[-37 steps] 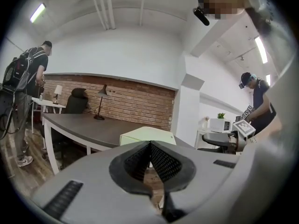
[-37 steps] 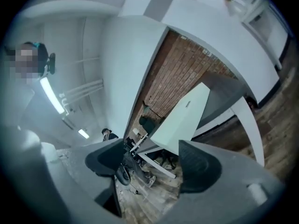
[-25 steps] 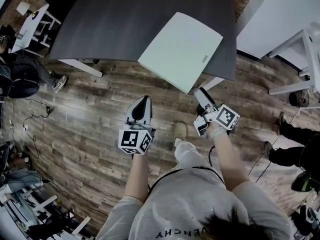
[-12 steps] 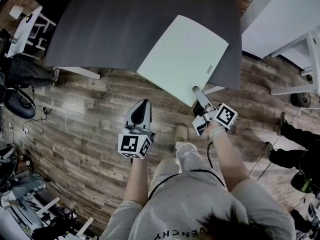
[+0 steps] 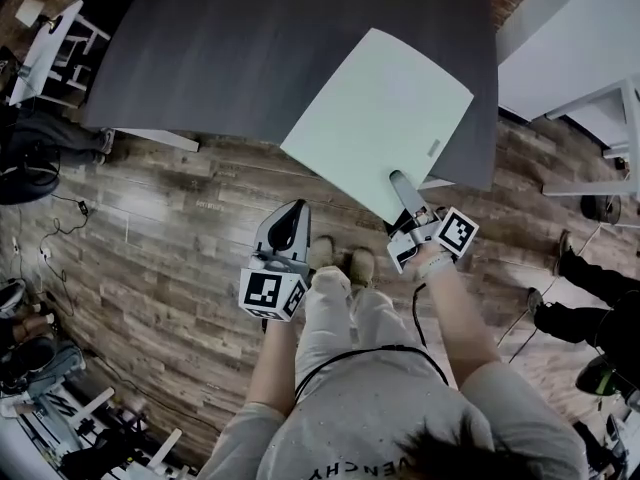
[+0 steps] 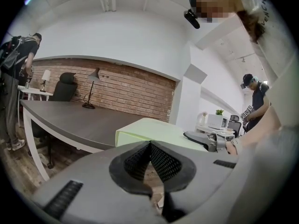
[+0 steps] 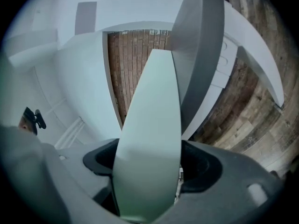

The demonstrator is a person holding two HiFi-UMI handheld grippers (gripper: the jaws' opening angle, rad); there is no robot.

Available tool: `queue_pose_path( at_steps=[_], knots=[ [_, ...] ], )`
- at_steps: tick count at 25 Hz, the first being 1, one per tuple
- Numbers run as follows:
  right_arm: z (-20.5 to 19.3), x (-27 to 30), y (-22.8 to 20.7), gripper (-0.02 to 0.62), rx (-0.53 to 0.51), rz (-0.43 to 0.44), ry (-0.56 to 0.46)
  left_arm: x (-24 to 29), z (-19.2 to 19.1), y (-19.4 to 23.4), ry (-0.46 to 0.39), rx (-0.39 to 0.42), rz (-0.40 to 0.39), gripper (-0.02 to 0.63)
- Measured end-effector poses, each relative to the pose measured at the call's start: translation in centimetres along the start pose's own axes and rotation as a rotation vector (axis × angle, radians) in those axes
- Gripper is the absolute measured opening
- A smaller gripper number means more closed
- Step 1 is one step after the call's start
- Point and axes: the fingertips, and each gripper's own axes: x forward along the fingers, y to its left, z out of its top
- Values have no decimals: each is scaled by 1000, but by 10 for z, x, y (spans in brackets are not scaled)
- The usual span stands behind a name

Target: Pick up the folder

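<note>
Nearest the person, the left hand-held gripper (image 5: 292, 213) hangs over the brown wood-plank floor (image 5: 150, 238) with its jaws pressed together on nothing (the ribbed pads meet at their tips). Just beyond it, the right hand-held gripper (image 5: 399, 180) is clamped on the near corner of the pale green, flat rectangular folder (image 5: 385, 113). The folder lies at the near right corner of the dark grey table (image 5: 230, 48), its gripped corner jutting past the table's near edge.
</note>
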Motion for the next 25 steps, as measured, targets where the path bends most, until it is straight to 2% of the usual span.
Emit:
queue_pose_path(
  at_steps=[4, 7, 14, 22, 25],
  knots=[
    [-5, 12, 3, 372, 15, 25, 20, 7, -3, 12, 11, -21, -10, -3],
    [-8, 15, 5, 327, 45, 43, 13, 11, -3, 17, 23, -25, -19, -3],
    [-7, 16, 6, 289, 48, 41, 3, 20, -1, 20, 36, -25, -52, -3],
    [-2, 12, 10, 275, 62, 27, -32, 24, 6, 25, 31, -25, -61, -3],
    [3, 11, 15, 273, 33, 12, -52, 21, 10, 30, 28, -25, -56, -3]
  ],
)
